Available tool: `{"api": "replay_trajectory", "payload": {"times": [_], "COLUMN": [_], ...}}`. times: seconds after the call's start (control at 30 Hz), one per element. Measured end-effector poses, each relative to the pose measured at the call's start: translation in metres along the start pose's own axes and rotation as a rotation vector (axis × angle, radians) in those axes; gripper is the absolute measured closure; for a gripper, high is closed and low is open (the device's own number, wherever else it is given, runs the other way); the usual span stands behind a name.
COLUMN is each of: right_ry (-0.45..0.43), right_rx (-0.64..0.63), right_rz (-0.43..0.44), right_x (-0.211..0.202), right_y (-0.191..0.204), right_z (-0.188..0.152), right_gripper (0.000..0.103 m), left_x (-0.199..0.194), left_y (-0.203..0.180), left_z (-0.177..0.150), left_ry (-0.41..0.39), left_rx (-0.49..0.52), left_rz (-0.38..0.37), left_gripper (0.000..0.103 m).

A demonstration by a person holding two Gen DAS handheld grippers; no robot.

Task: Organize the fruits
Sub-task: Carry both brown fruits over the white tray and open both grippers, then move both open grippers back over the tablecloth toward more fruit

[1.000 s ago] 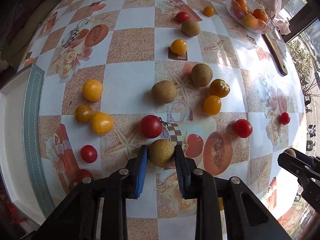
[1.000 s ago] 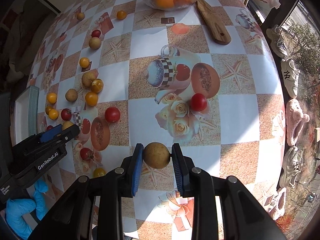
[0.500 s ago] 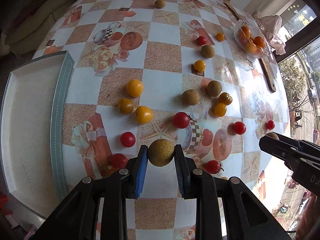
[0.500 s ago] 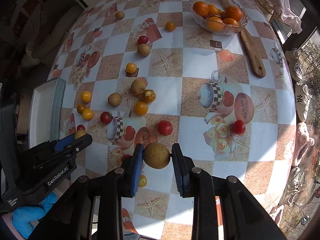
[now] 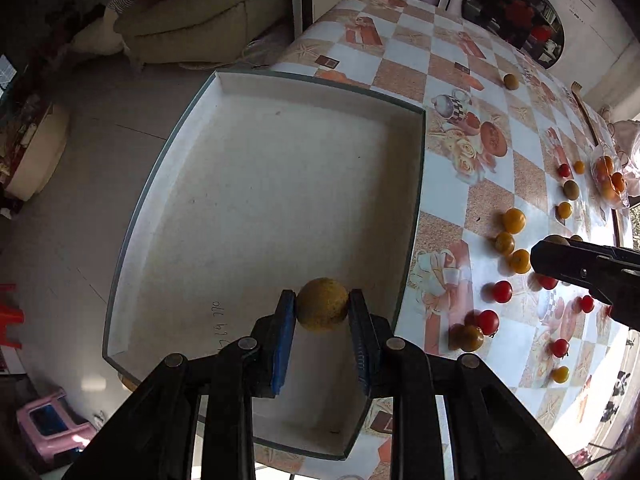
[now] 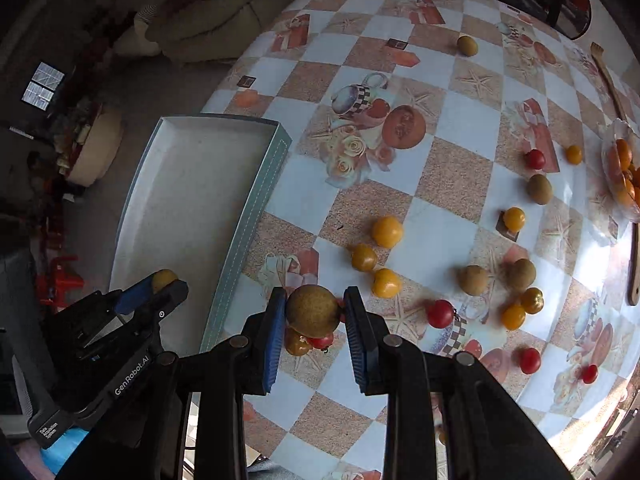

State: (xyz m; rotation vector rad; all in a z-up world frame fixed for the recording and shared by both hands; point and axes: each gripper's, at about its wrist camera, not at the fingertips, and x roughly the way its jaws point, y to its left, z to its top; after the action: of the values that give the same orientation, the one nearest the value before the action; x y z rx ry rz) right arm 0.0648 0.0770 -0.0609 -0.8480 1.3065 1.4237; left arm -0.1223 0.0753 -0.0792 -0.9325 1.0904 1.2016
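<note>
My left gripper (image 5: 322, 322) is shut on a round brown-yellow fruit (image 5: 322, 303) and hangs over the near part of a white tray (image 5: 256, 184) with a teal rim, which has nothing lying in it. My right gripper (image 6: 314, 318) is shut on a second brown fruit (image 6: 312, 309), above the checked tablecloth just right of the tray (image 6: 192, 200). In the right wrist view the left gripper (image 6: 160, 286) shows over the tray with its fruit (image 6: 163, 279). Red and yellow tomatoes (image 6: 386, 231) and brown fruits (image 6: 473, 280) lie scattered on the cloth.
A glass bowl of oranges (image 6: 622, 172) and a wooden board (image 6: 634, 264) sit at the table's far right. Beyond the tray's left side the table ends, with floor, a beige sofa (image 5: 208, 20) and a pink stool (image 5: 52, 426) below. A blue-gloved hand (image 6: 60, 446) holds the left gripper.
Both grippers have swept left with their fruits still clamped. The left one went from above the scattered fruit to over the tray; the right one came to the tablecloth beside the tray.
</note>
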Motion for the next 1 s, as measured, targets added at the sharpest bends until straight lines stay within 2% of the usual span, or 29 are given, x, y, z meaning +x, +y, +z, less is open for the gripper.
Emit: {"api": "replay_trajectory", "payload": {"times": [0.17,0.27,0.43,0.67,0.7,0.73,0.77,0.83,0.9,0.97,1.0], "right_ry": [0.056,0.089,0.13,0.17,0.172,0.173,0.177,0.179,0.166,0.148,0.139], "right_rx": [-0.066,-0.105,-0.162,-0.205,-0.213,-0.221,-0.225,-0.228,-0.218,-0.204,-0.196], "right_rz": [0.049,0.047,0.004,-0.067,-0.071,-0.067,-0.056,-0.056,-0.04,-0.018,-0.005], "right_x": [0.041,0.066,0.099,0.125,0.126,0.126,0.126,0.128,0.123,0.115,0.111], "right_y": [0.053,0.077,0.098,0.105,0.108,0.11,0.11,0.114,0.115,0.113,0.112], "right_z": [0.029,0.041,0.052,0.052,0.051,0.051,0.049,0.05,0.05,0.053,0.054], "right_gripper": [0.071,0.071,0.071,0.069,0.067,0.061,0.055,0.044,0.037,0.022,0.019], "left_x": [0.023,0.036,0.043,0.041,0.041,0.045,0.042,0.038,0.039,0.041,0.04], "left_y": [0.048,0.064,0.071,0.066,0.065,0.065,0.066,0.065,0.063,0.061,0.06], "left_z": [-0.001,-0.004,-0.01,-0.02,-0.021,-0.017,-0.02,-0.024,-0.028,-0.033,-0.035], "left_ry": [0.033,0.053,0.043,0.033,0.033,0.033,0.017,-0.005,0.017,0.04,0.047], "left_rx": [-0.062,-0.091,-0.097,-0.067,-0.065,-0.067,-0.071,-0.056,-0.04,-0.028,-0.022], "left_rz": [0.078,0.094,0.097,0.104,0.111,0.113,0.124,0.13,0.122,0.117,0.116], "left_gripper": [0.075,0.075,0.075,0.073,0.056,0.04,0.019,0.018,0.018,0.018,0.018]}}
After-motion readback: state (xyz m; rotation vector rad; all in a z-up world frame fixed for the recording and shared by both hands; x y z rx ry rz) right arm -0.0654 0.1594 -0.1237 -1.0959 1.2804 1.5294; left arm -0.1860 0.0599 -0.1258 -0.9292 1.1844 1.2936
